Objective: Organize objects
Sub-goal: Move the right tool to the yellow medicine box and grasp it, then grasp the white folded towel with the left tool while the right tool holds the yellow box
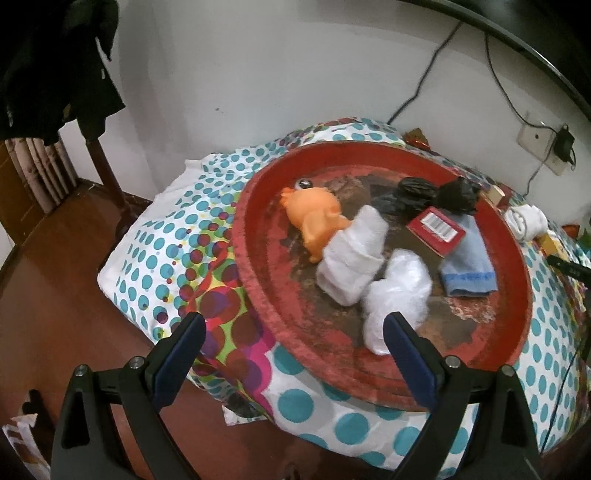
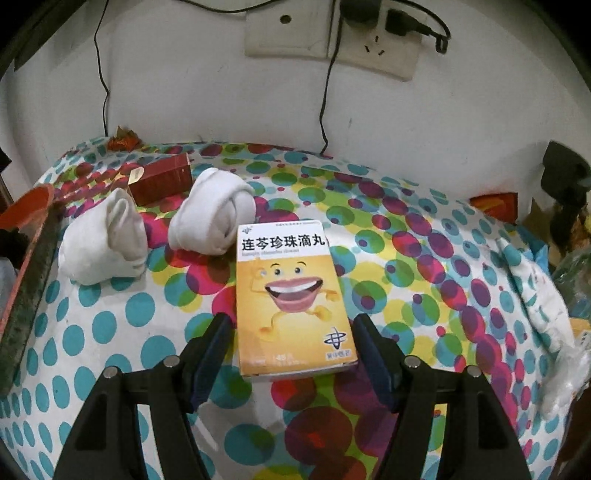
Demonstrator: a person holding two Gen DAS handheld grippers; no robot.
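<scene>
A round red tray [image 1: 258,295] lies on a dotted cloth and holds an orange toy duck [image 1: 314,216], a white rolled sock [image 1: 352,258], a white plastic bag [image 1: 399,295], a blue cloth [image 1: 467,266], a red box [image 1: 436,229] and black bags [image 1: 436,194]. My left gripper [image 1: 295,350] is open at the tray's near rim, empty. My right gripper [image 2: 291,354] is open, its fingers on either side of a yellow medicine box [image 2: 291,295] that lies on the cloth. Two white rolled socks [image 2: 107,243] [image 2: 214,214] and a dark red box [image 2: 162,181] lie beyond.
The tray's edge [image 2: 29,280] shows at the left of the right wrist view. A wall with sockets [image 2: 328,33] and cables stands behind the table. A wooden chair [image 1: 48,155] with dark clothing is at the left. A white patterned bag [image 2: 539,295] lies at the right.
</scene>
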